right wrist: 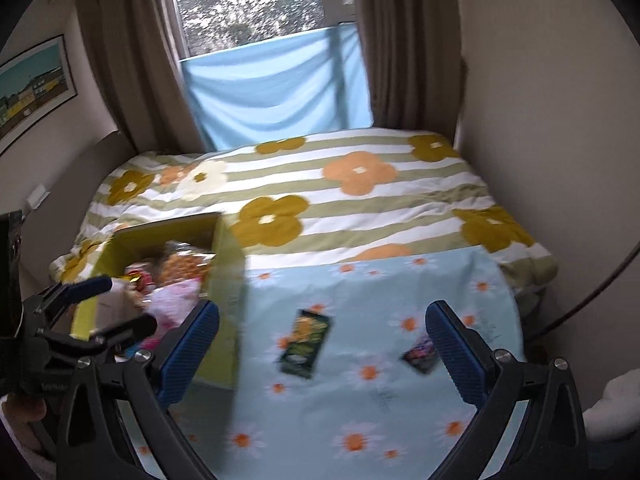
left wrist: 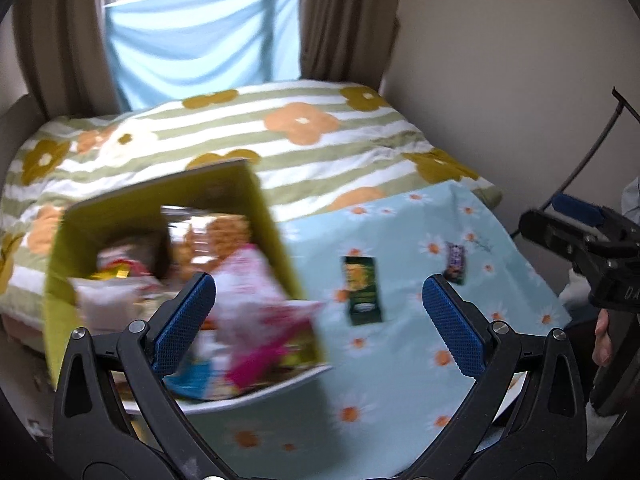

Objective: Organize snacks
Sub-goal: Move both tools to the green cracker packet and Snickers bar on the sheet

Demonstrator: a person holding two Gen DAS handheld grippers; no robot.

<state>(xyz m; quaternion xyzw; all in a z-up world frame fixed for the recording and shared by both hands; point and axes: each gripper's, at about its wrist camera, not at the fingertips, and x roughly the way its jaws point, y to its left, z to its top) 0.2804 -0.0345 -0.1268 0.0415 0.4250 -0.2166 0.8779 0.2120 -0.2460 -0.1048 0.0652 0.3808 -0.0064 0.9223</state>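
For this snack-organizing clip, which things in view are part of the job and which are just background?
Part of the job:
- green box already holding snack packets
- dark green packet loose on the daisy cloth
- small purple packet loose on the cloth
- left tongs and right tongs, both open and empty

Just background:
- striped flower duvet
- curtains
- framed picture

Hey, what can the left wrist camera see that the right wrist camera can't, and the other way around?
Only the left wrist view shows the right gripper from the side, at its right edge, and more of the snacks inside the box.

Only the right wrist view shows the framed picture on the left wall, the trees through the window, and the left gripper near the box.

Both show the green box, the dark green packet and the purple packet lying apart on the daisy cloth, the floral bedding and the curtains.
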